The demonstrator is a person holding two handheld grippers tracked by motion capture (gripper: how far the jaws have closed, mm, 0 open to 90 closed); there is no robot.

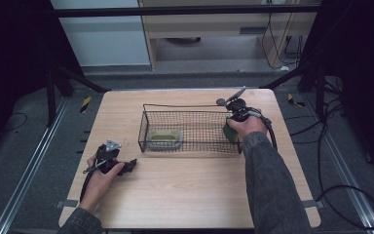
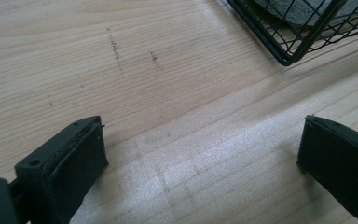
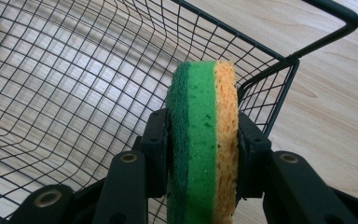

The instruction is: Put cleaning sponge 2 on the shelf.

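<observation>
Sponge (image 3: 203,140) pinched in right gripper (image 3: 203,154), over basket (image 3: 74,70) corner | left gripper (image 2: 200,158) spread, above table (image 2: 168,84)

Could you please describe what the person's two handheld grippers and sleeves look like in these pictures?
Both grippers are black. The left gripper carries a grey three-cornered plate on top, and its jaws end in flat, blocky black pads. The right gripper has black jaw arms joined by round metal pivots, and a black cable trails from it. The person wears dark grey denim-like sleeves.
</observation>
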